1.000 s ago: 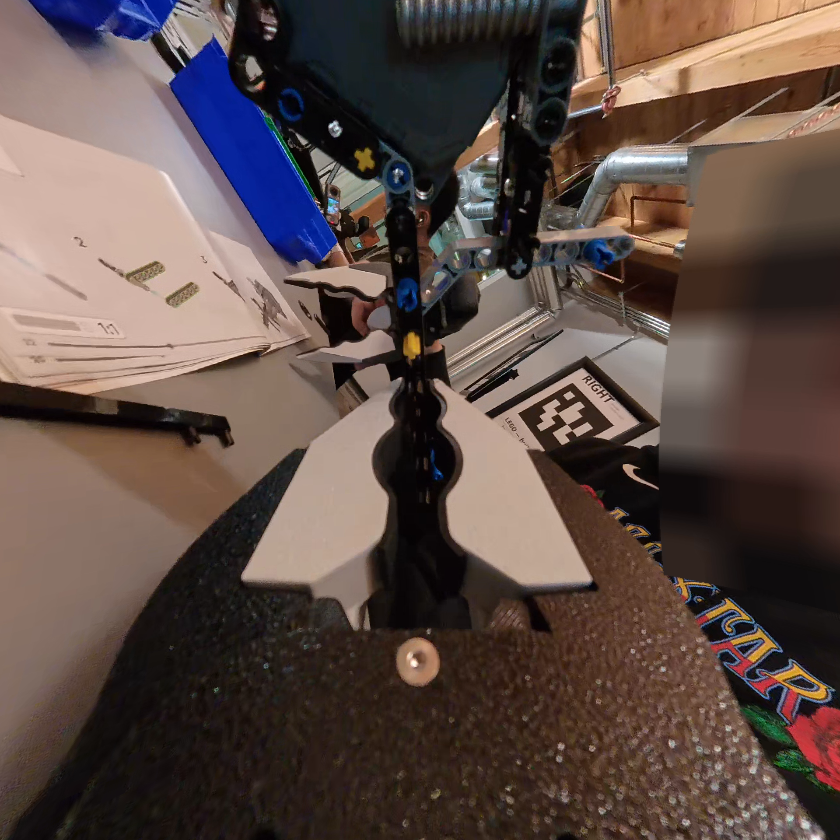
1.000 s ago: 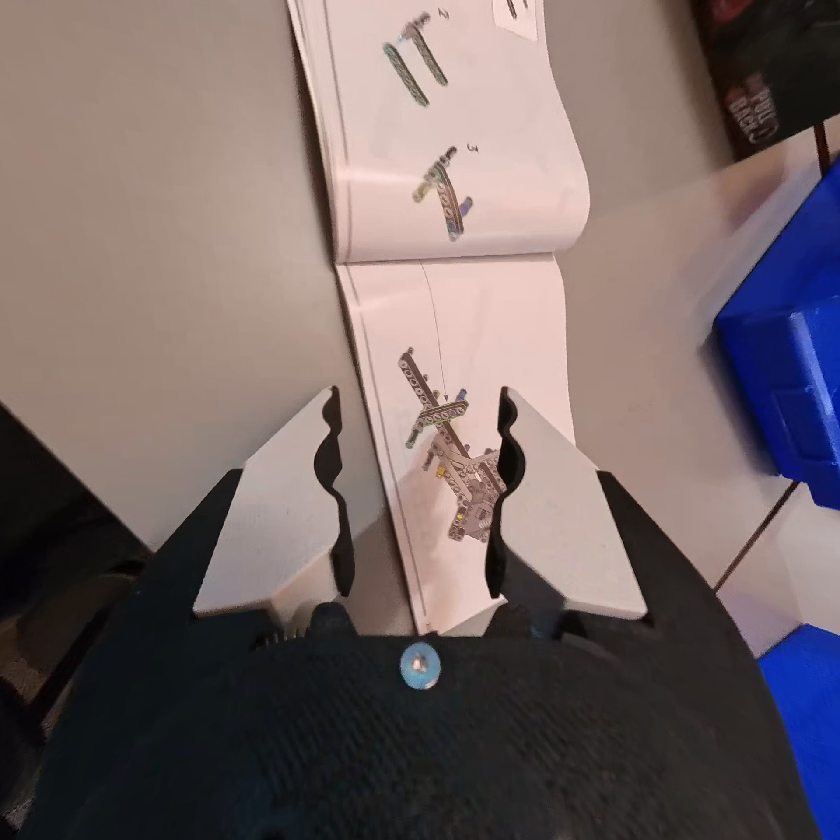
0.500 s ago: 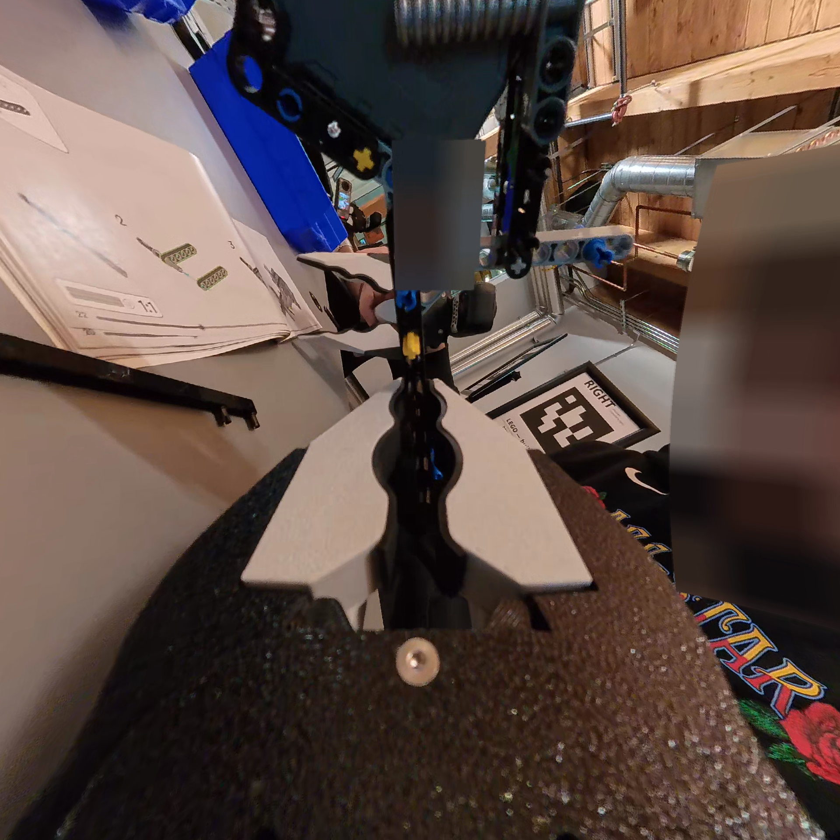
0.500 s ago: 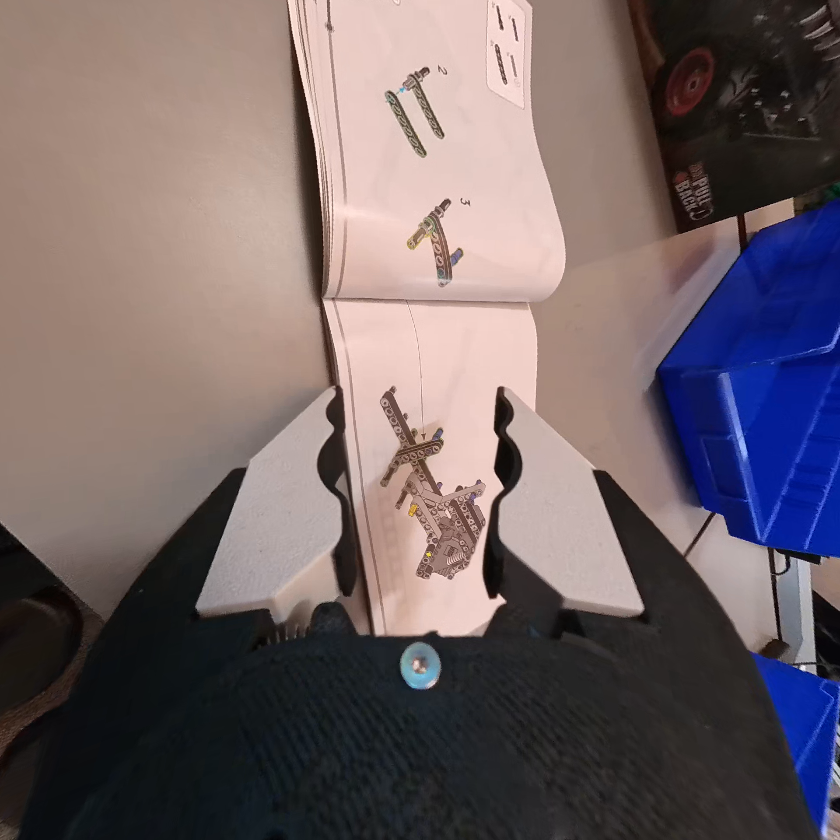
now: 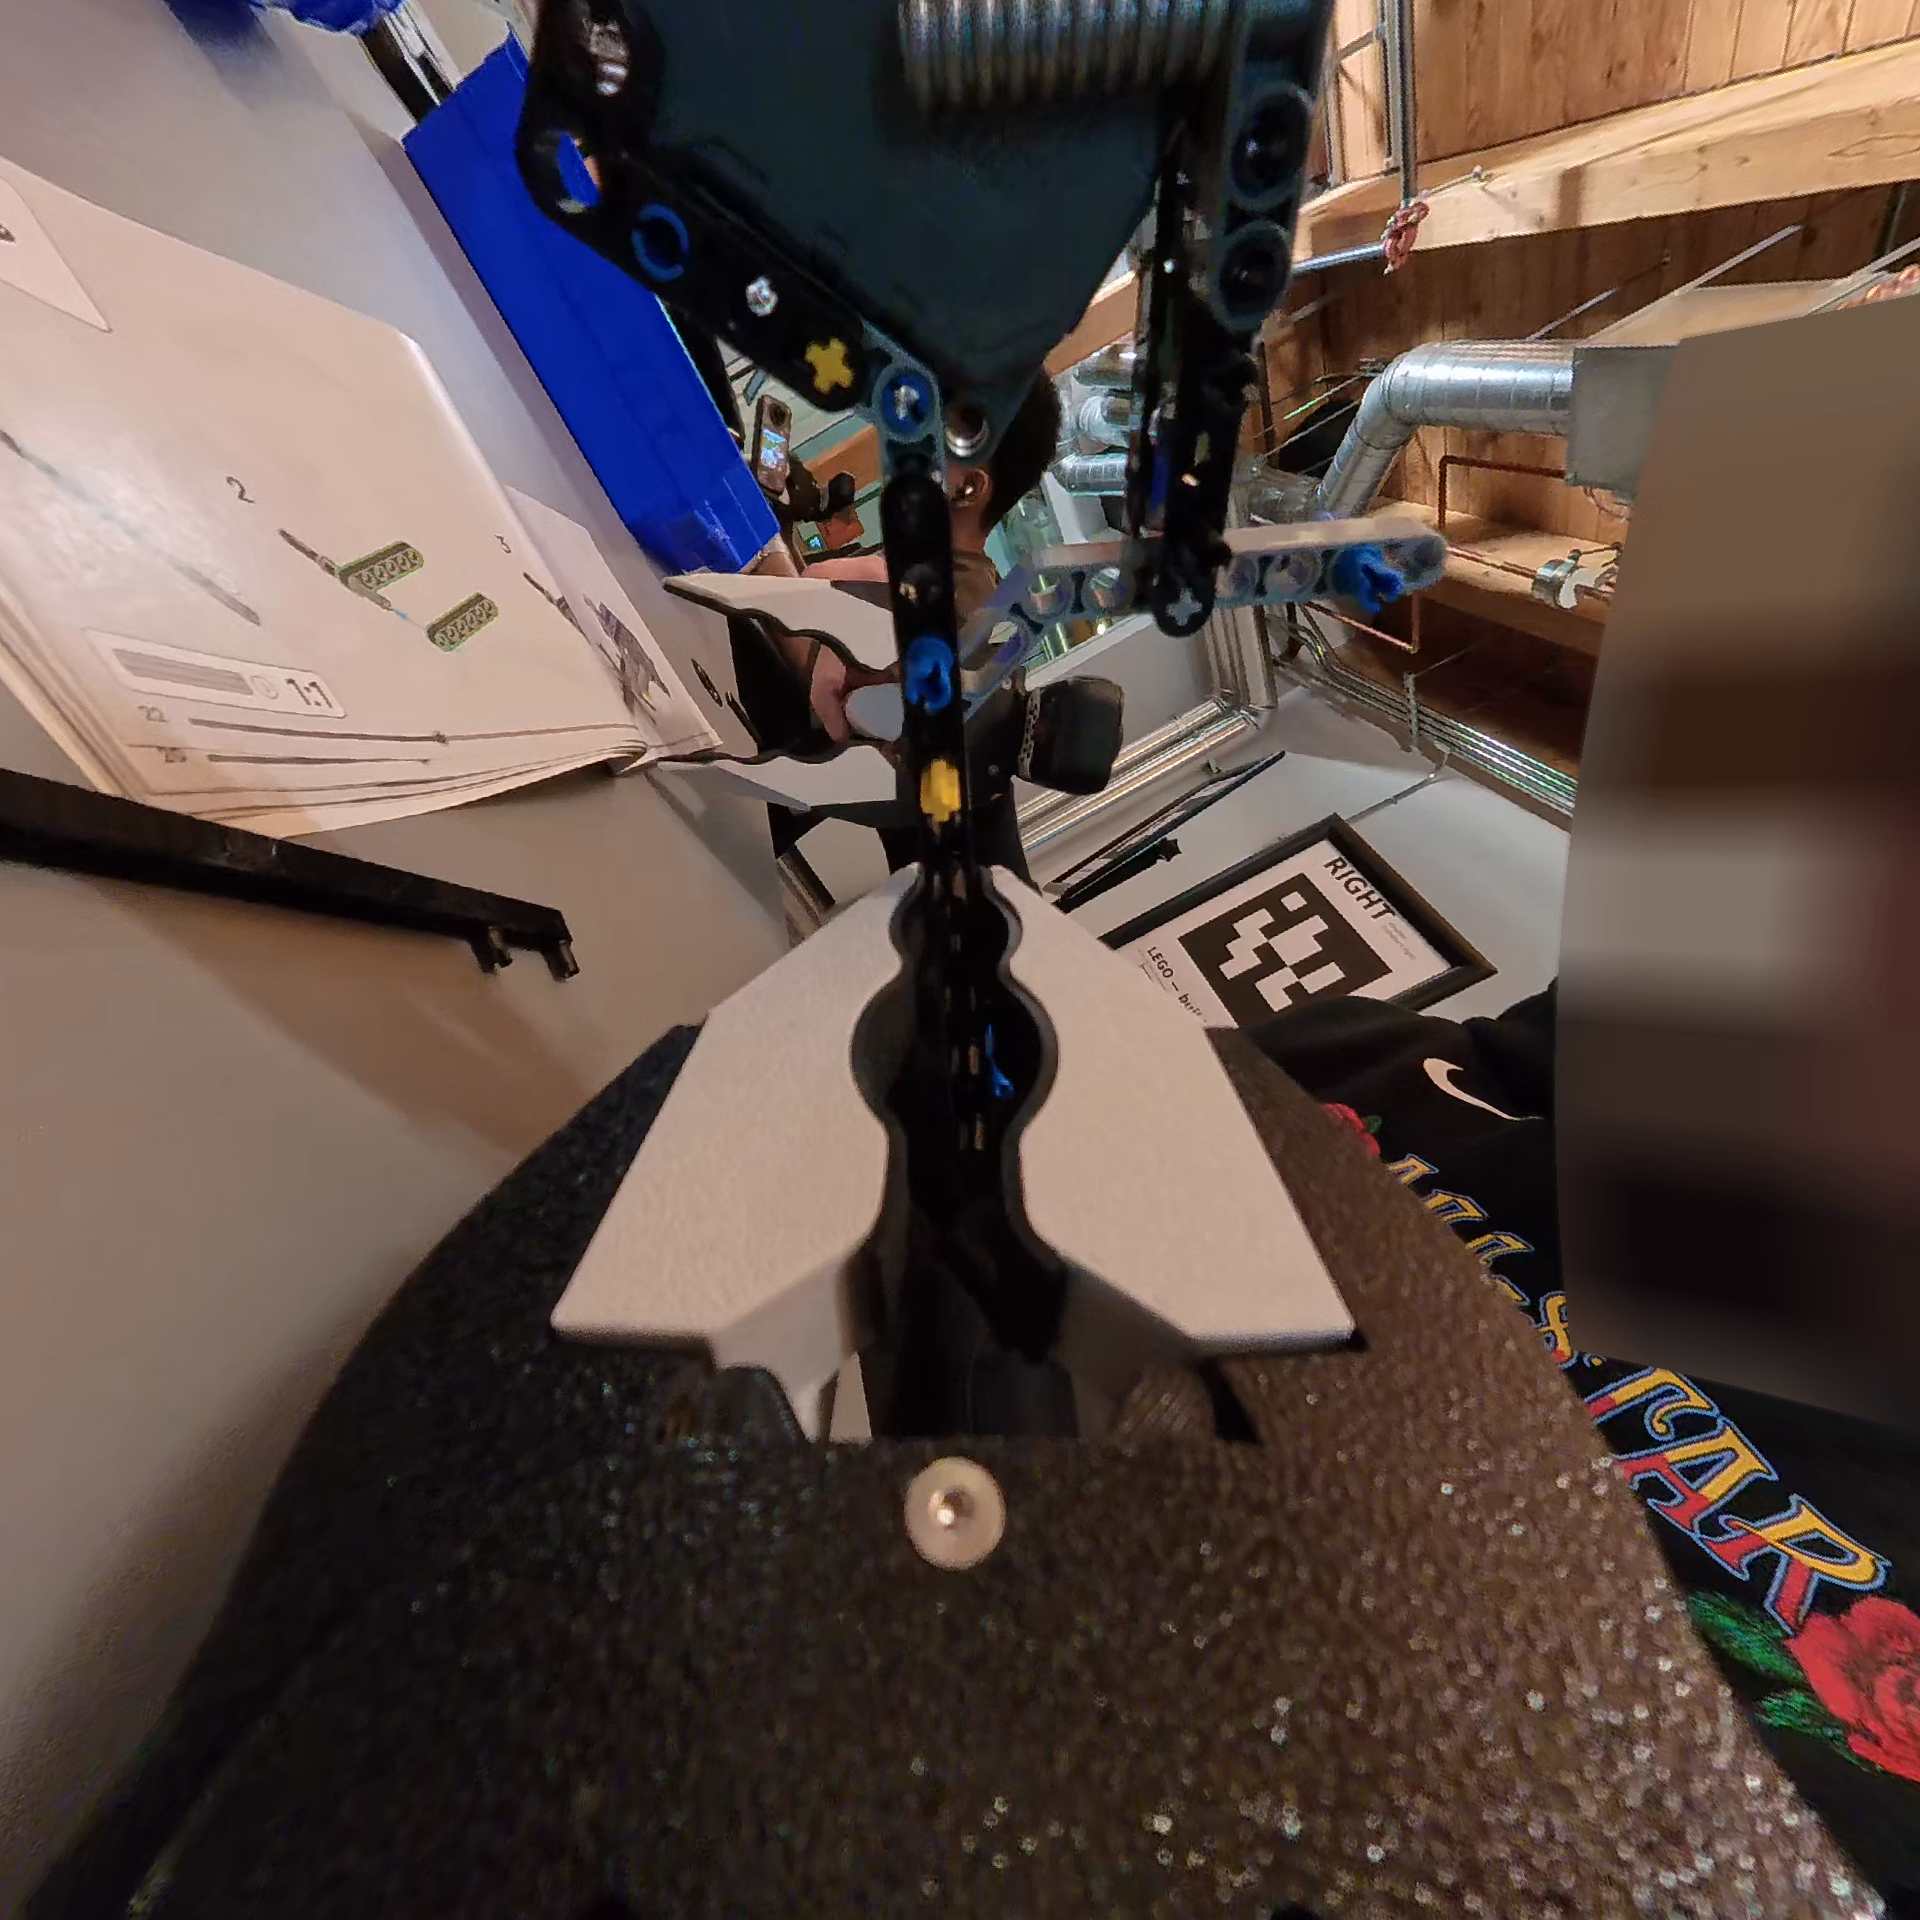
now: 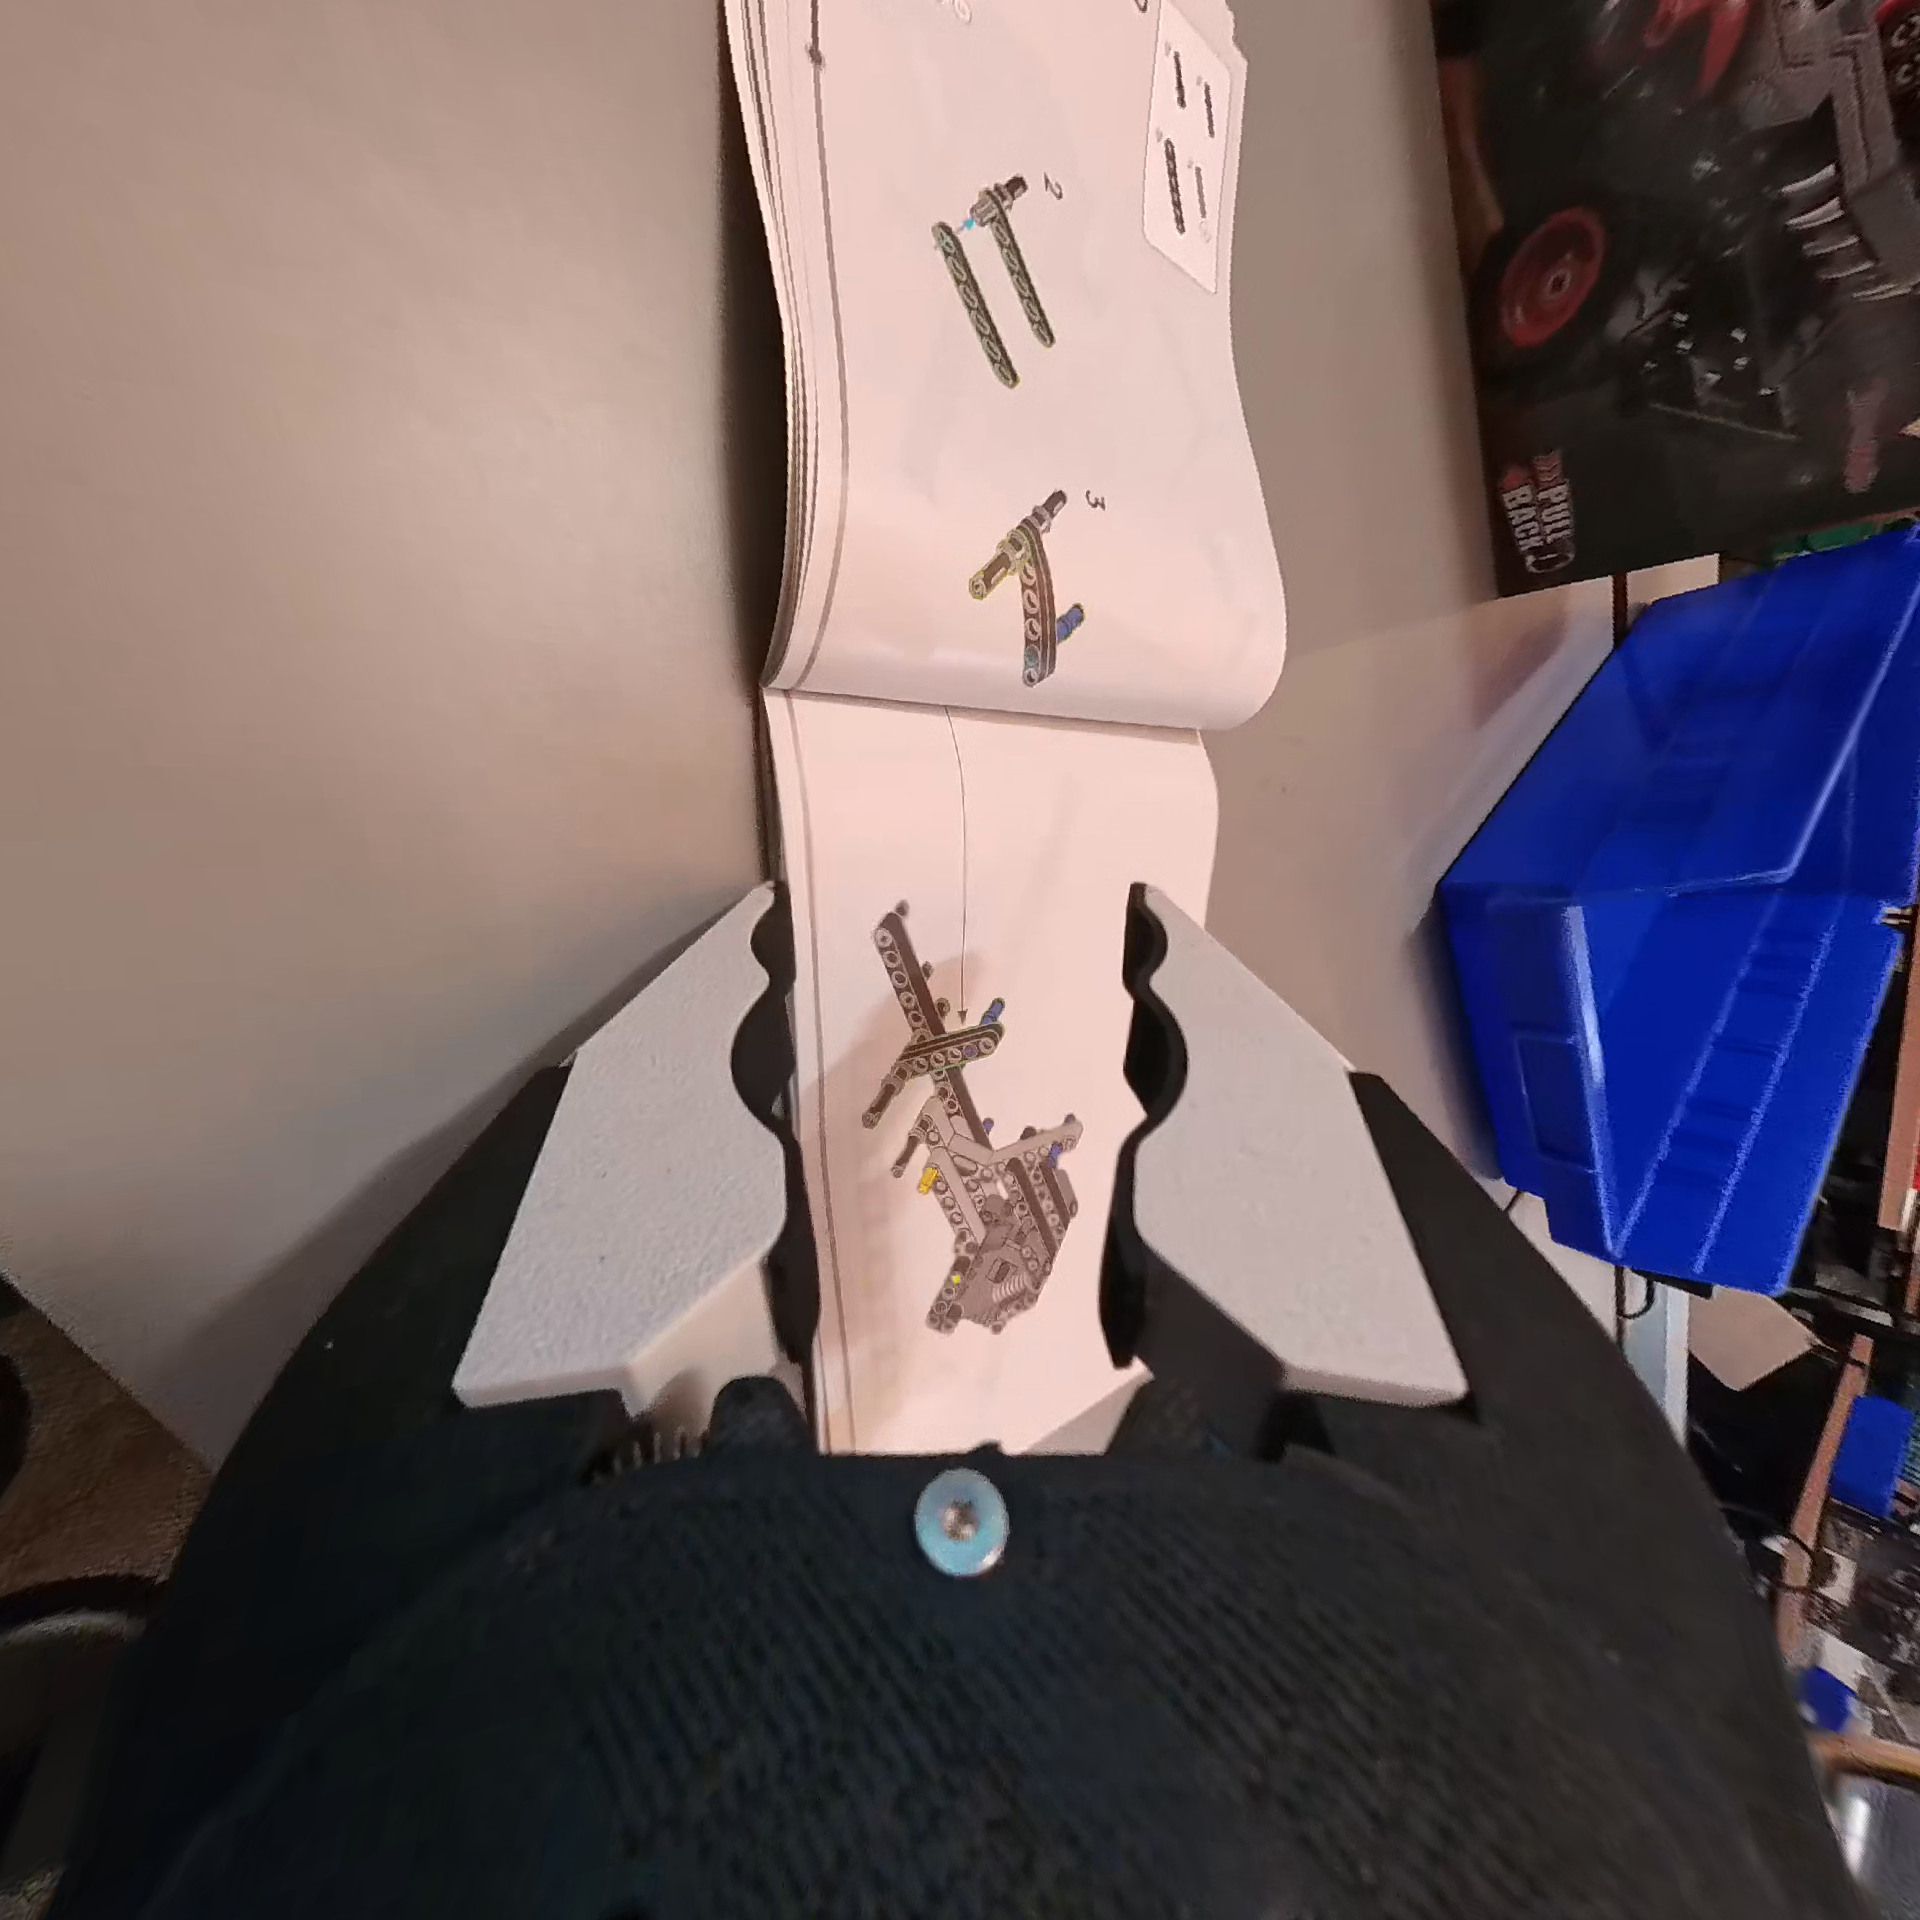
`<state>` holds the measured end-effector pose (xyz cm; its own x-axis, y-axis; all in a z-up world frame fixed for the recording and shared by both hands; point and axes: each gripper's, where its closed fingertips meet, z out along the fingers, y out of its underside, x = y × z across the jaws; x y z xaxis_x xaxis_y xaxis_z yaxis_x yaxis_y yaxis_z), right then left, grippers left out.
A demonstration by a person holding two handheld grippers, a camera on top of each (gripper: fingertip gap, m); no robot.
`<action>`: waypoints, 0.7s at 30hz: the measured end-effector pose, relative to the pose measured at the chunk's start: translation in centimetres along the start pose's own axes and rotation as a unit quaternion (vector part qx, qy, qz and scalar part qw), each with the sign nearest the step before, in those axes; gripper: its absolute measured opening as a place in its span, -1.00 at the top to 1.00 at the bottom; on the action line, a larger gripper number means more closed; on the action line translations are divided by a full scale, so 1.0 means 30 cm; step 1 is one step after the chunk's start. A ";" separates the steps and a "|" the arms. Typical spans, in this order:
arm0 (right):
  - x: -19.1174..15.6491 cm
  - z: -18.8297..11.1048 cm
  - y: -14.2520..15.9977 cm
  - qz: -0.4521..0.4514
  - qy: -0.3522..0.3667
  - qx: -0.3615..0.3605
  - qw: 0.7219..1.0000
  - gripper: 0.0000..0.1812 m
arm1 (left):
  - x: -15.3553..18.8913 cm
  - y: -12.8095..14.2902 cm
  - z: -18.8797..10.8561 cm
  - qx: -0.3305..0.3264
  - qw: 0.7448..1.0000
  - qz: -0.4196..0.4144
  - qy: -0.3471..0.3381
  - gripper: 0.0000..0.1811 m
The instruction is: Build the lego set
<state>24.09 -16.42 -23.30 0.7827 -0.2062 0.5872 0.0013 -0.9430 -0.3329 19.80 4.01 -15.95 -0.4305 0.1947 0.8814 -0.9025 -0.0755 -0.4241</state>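
- My left tongs are clamped tight on the lego build, gripping the thin black beam that sticks out past the tips.
- That beam has a yellow pin and a blue pin on it. Farther up, the build widens into a dark block with a metal spring at the top edge of the left view.
- A grey beam with a blue pin at its end crosses the build off to the right.
- The whole build is held up in the air, above the bench, not resting on anything.
- My right tongs are wide open with nothing in them, hanging over the open manual. The drawing of the assembly sits right in the gap between the fingers.
- In the left view the right tongs show up behind the black beam, also gaping open.
- A blue bin sits right of the manual in the right view, and the set's box lies beyond it.
- One long black piece lies flat on the bench just beside the manual in the left view.
- A framed marker card sits lower right of my left tongs.
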 end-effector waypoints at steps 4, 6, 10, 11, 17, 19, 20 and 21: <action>0.034 -0.010 -0.009 -0.024 0.042 -0.002 0.999 0.36 | -0.003 -0.012 -0.019 0.009 1.000 -0.002 -0.008 0.94; 0.053 -0.015 -0.018 -0.040 0.069 0.001 0.997 0.37 | -0.018 -0.016 -0.035 0.010 1.000 -0.002 -0.027 0.94; 0.017 0.005 0.012 -0.051 0.068 -0.013 0.996 0.38 | -0.049 -0.021 -0.065 0.012 0.998 -0.001 -0.061 0.94; 0.014 0.009 0.022 -0.053 0.075 -0.017 0.996 0.44 | -0.048 -0.024 -0.069 0.014 0.998 -0.002 -0.060 0.94; 0.047 0.001 0.067 -0.165 0.175 -0.056 0.969 0.81 | -0.034 -0.025 -0.065 0.019 0.999 -0.007 -0.037 0.94; 0.097 -0.018 0.023 -0.214 0.251 -0.054 0.943 1.00 | -0.038 -0.024 -0.064 0.018 0.999 -0.011 -0.035 0.93; 0.125 -0.037 -0.019 -0.246 0.296 -0.048 0.922 1.00 | -0.041 -0.023 -0.066 0.019 0.999 -0.013 -0.034 0.93; 0.147 -0.053 -0.070 -0.276 0.333 -0.039 0.901 1.00 | -0.044 -0.024 -0.068 0.020 0.999 -0.015 -0.034 0.93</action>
<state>26.56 -15.76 -18.83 0.1301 0.2139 0.9682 0.2120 -0.9599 0.1836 21.05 5.80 -17.24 -0.4021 0.1309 0.9062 -0.9143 -0.1104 -0.3897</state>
